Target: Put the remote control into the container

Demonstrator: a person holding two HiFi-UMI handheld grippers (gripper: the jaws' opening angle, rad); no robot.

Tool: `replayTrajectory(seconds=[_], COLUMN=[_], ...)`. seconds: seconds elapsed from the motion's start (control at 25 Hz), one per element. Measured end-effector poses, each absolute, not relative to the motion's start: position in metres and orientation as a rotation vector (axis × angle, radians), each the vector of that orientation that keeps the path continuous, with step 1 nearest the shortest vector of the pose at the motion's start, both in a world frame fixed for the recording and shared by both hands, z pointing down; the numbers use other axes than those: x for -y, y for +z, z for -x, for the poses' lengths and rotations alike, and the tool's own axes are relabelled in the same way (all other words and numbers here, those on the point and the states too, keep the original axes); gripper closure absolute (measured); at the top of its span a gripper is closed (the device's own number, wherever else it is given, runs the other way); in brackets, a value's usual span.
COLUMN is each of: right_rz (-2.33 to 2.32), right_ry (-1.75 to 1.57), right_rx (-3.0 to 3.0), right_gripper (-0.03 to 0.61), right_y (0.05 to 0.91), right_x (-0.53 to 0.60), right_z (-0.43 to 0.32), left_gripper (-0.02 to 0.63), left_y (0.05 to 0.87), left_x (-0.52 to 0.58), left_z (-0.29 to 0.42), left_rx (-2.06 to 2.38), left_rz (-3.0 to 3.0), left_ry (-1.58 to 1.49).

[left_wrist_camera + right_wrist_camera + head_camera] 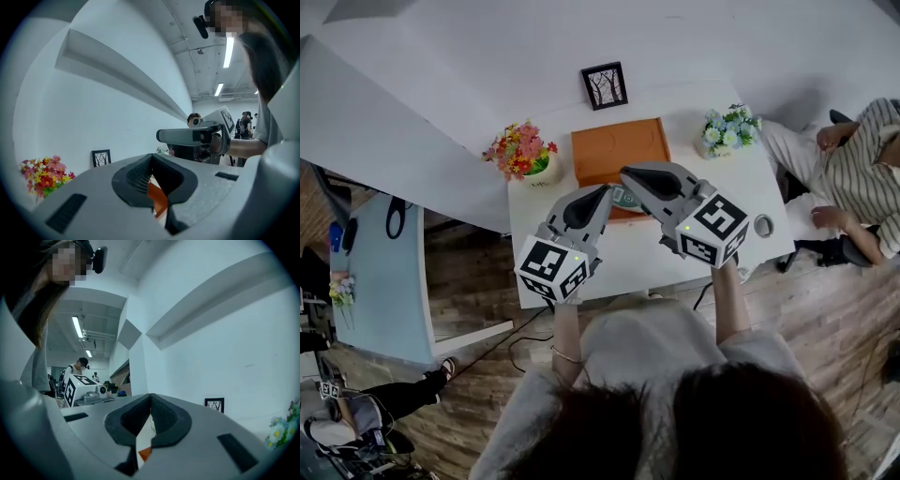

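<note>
The orange container [617, 150] sits at the middle back of the white table [637, 253]. A small grey remote control [627, 199] shows just in front of the container's near edge, partly hidden between the two grippers. My left gripper [605, 191] points at it from the left with its jaws together. In the left gripper view that gripper [152, 158] leaves only a thin slit, with orange showing through. My right gripper [627, 174] hangs over the container's front edge. Its jaws [150, 398] meet with nothing between them.
A potted bunch of red and yellow flowers [521, 150] stands left of the container, blue-white flowers [729, 128] to its right. A small framed picture [604, 84] leans at the back. A grey ring [763, 225] lies near the table's right edge. A person [853, 178] sits beyond it.
</note>
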State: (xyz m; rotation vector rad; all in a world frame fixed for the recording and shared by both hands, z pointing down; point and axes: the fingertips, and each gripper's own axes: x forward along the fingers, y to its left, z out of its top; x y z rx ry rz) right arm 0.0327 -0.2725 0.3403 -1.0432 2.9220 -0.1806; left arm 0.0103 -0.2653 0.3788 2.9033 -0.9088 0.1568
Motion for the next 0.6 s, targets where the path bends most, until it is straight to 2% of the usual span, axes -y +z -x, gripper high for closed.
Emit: replayTrajectory(seconds=[0.6], right_rz=[1.148], right_ry=[0.071], right_rx=[-2.992], right_gripper=[0.581], right_y=[0.335], right_x=[0.252], right_z=[-0.032], left_gripper=[0.611], left_y=[0.364], left_x=[0.248], left_z=[-0.010], left_rx=[0.915], left_rz=[-2.945], left_ry=[0.110])
